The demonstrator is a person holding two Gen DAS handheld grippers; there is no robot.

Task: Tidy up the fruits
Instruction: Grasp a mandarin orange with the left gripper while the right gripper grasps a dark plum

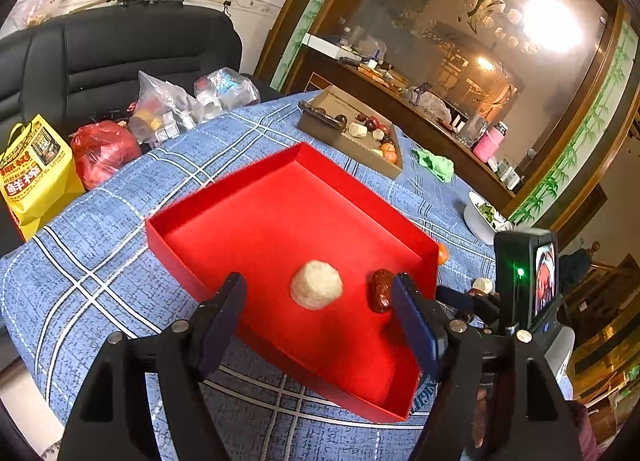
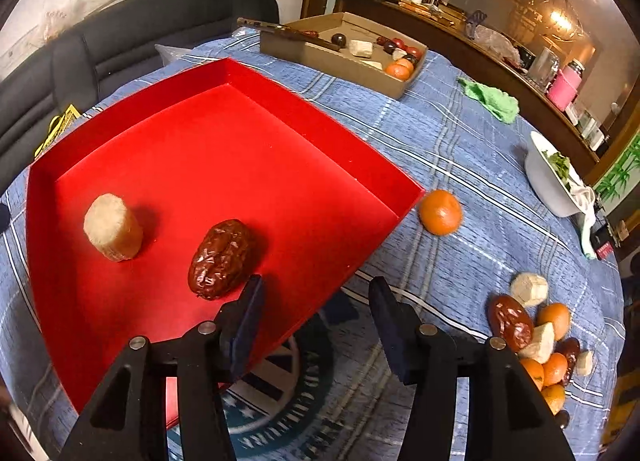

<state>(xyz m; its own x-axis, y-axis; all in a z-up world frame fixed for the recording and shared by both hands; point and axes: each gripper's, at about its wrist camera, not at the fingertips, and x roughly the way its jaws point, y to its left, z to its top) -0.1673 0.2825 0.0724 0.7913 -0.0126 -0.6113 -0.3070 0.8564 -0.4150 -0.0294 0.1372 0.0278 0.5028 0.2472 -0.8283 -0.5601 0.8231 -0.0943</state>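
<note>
A red tray lies on the blue checked tablecloth. Inside it rest a pale peeled fruit and a wrinkled red date. My left gripper hangs open over the tray's near part, the pale fruit in line between its fingers but untouched. My right gripper is open above the tray's near rim, nothing between its fingers; the date lies just left of its left finger. A lone orange sits beside the tray. A heap of fruits lies at the right.
A cardboard box holding more fruits stands at the table's far side. A green cloth, a white bowl with greens, plastic bags and a yellow bag ring the table. A dark sofa stands behind.
</note>
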